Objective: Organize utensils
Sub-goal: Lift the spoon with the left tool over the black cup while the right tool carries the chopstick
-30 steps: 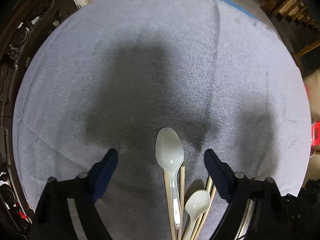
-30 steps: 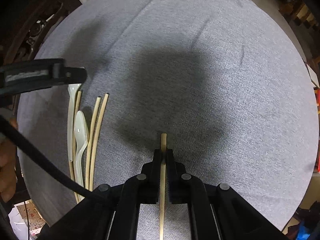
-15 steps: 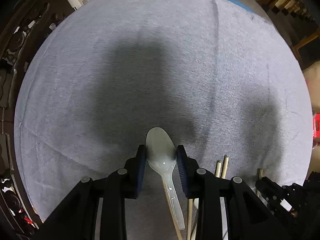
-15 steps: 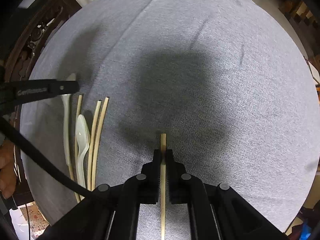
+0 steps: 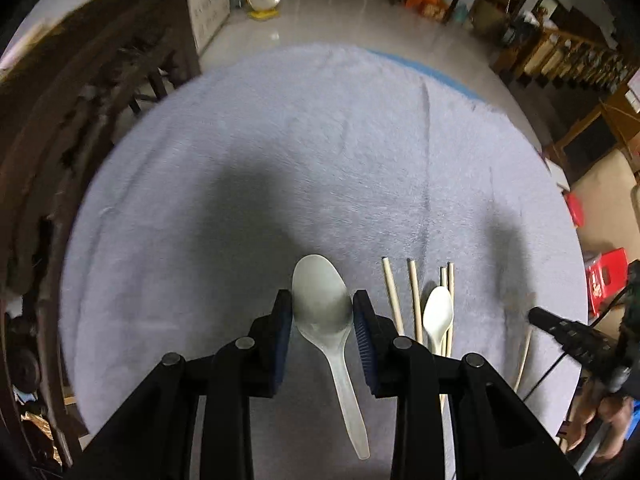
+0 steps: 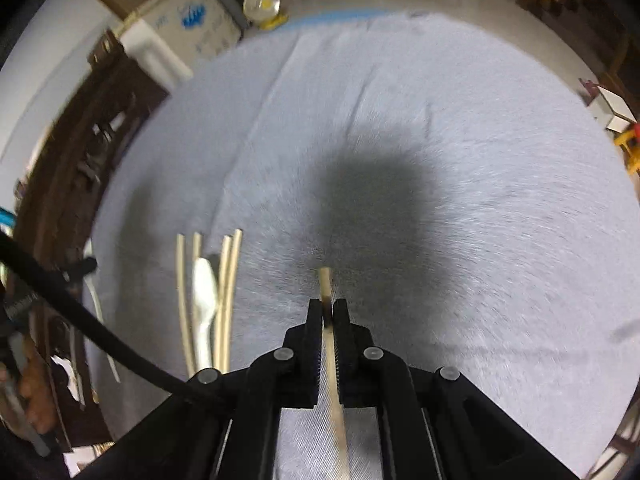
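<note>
— Grey cloth covers the whole round desk (image 5: 248,168), and dark carved wooden furniture (image 5: 80,120) stands along its left edge. What lies on it?

— A loose group on the cloth: four pale chopsticks (image 5: 392,300) side by side, with a small white spoon (image 5: 438,312) lying among them, bowl pointing away from the camera.

— And the left hand-held gripper (image 5: 322,310)?

— Its blue-padded jaws are clamped on the bowl of a large white spoon (image 5: 320,296), one pad on each side. They have just been closing onto it. The handle runs back beneath the gripper, and the spoon appears to be off the cloth, just left of the chopstick group.

— The right hand-held gripper (image 6: 327,312)?

— Jaws pressed together on a single chopstick (image 6: 325,284). Its tip pokes out beyond the fingertips above the gripper's shadow, the rest trailing back between the fingers. In the right wrist view the group on the cloth sits well to the left of it.

— Anything else?

— A black cable (image 6: 80,320) crossing the lower left of that view.
</note>
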`<state>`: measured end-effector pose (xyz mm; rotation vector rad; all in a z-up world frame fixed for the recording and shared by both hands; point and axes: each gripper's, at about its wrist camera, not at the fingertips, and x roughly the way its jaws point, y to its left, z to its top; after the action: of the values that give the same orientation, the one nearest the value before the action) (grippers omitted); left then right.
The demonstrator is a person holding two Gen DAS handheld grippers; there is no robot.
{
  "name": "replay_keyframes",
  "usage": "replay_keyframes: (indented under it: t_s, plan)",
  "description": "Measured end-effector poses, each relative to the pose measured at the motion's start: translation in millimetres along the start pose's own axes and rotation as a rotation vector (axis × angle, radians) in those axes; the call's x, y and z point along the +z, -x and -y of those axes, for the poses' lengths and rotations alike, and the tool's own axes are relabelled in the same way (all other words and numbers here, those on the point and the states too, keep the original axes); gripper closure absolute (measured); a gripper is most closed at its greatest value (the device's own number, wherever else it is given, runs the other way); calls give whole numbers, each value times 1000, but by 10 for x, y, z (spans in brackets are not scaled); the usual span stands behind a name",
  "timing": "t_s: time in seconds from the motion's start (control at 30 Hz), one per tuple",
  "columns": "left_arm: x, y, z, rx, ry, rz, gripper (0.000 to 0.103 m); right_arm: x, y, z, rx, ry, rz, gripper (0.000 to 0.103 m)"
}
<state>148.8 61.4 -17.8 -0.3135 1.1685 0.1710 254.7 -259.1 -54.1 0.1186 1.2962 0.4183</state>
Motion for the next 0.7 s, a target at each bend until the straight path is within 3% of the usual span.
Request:
replay_keyframes:
  t_s: [0.23,0.7]
  plan:
    - [-288,354,-79,-26,6,94,71,-290,642,-117,-8,-3,151,97]
    - [-714,994,-109,-73,21,225,71,-784,1220,-431,-20,41,383,98]
